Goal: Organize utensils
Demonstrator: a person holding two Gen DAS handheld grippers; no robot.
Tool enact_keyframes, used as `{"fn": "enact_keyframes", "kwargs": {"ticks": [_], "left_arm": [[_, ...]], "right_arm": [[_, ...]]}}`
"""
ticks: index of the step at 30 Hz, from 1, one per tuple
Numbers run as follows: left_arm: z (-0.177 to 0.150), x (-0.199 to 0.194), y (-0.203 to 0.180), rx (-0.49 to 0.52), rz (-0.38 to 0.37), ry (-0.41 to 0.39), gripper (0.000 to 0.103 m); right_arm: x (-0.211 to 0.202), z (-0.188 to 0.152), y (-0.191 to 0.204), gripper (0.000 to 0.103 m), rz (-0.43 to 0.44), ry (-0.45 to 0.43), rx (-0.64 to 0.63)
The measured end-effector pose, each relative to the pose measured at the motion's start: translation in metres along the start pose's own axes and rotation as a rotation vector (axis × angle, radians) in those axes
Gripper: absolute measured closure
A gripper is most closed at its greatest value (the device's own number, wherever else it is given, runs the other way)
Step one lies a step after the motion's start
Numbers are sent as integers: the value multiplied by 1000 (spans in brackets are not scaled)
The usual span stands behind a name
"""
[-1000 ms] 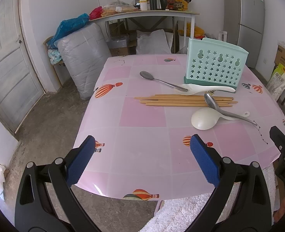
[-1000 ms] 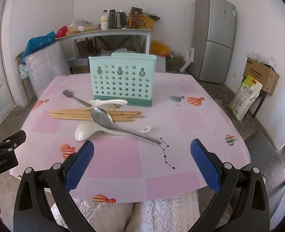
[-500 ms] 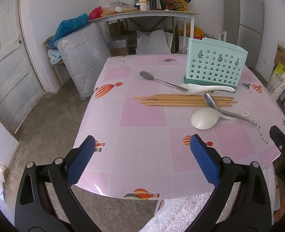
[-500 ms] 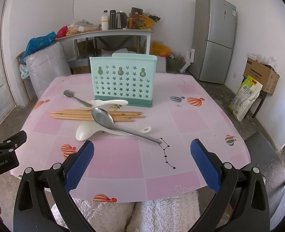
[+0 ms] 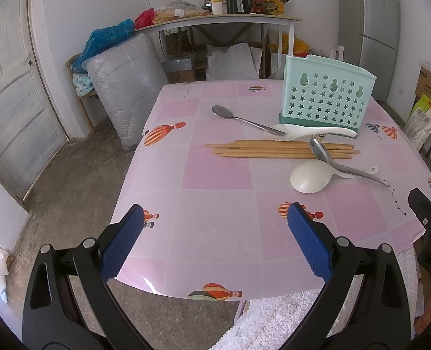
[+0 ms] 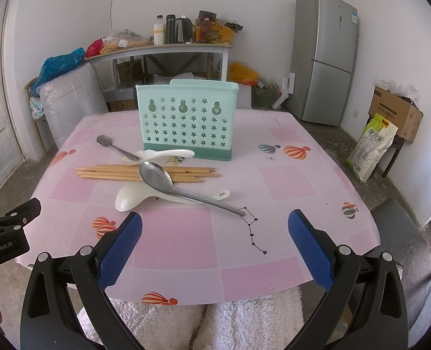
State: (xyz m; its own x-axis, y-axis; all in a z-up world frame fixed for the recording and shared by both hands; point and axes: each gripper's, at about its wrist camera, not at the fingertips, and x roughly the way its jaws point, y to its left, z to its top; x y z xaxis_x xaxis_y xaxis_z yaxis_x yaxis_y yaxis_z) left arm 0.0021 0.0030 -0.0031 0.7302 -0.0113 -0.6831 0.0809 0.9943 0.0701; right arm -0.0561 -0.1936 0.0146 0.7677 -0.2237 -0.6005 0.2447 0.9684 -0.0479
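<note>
My left tongs (image 5: 215, 239) and my right tongs (image 6: 215, 239) are both spread wide and hold nothing. I keep them back at the near edge of the surface (image 6: 288, 192) so I can see all the things before I pick one. The green holder (image 6: 187, 121) stands up at the far side, and I think it is where everything should go. It has star holes in its wall, and I cannot see inside it from here. The wooden chopsticks (image 6: 145, 172) lie flat in a bunch in front of it. A metal spoon (image 6: 183, 186) lies across a white spoon (image 6: 157, 197), with its bowl up on the chopsticks. Another metal spoon (image 6: 114, 147) rests its handle on a second white spoon (image 6: 160, 155), just beside the holder's base. Nothing is put away yet, I think. The top metal spoon should come off first, because it sits on the others. Its thin handle points toward my right tongs, so that looks like the easy side to grab.
</note>
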Motion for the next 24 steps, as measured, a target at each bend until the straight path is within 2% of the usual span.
{"fn": "enact_keyframes", "kwargs": {"ticks": [16,24], "left_arm": [[5,6,-3,7,-9,28,9],[9,16,-2,30,-63,37,8]], "right_arm": [[-1,2,-2,5,-6,-6,-6],[1,5,-1,5,-53,-25,-33]]}}
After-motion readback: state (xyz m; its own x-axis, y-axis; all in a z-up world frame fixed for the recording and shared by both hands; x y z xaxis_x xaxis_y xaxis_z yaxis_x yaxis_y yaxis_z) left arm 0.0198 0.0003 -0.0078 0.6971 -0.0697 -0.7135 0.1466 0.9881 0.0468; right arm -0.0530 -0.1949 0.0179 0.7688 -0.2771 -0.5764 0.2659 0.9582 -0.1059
